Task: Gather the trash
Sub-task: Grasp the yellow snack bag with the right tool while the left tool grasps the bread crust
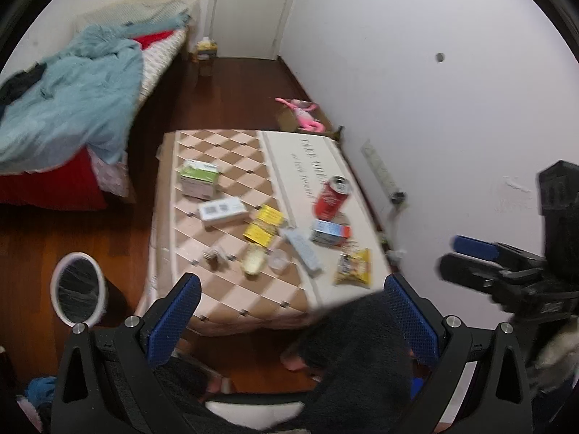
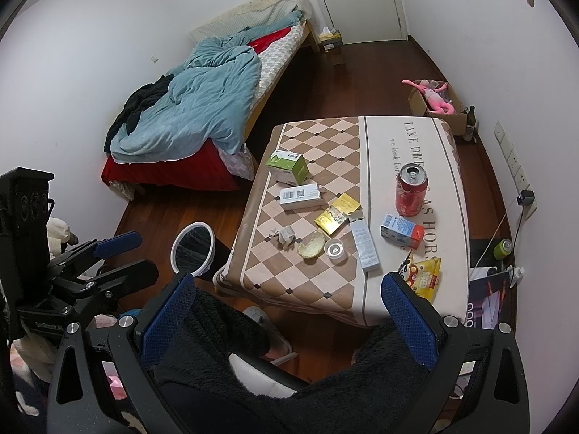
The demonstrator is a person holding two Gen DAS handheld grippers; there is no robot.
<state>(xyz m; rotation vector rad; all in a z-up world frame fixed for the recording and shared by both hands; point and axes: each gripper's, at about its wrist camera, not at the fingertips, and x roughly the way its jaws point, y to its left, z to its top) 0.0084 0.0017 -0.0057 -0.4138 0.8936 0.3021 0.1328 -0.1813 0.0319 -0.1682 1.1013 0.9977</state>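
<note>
"TAKE DRE…" and "HORS" on tablecloth (image 2: 409,144)

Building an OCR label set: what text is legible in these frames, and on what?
"TAKE DRE": tablecloth, large print, cut off by the fold.
"we look fo": tablecloth, smaller line below, cut off.
"AS HORS": tablecloth, beside the red can.
Red can, green box, white QR box, yellow snack bag: print too small or blurred.

1. The left gripper (image 1: 289,300) has black angular arms with triangular cut-outs.
2. Its fingers (image 1: 173,316) carry blue pads with a fine dotted texture.
3. Silver round screws sit at the finger joints.
4. The right gripper (image 2: 287,302) looks the same: black frame, blue pads (image 2: 410,316), silver screws.
5. The person wears black fleecy fabric.
</note>
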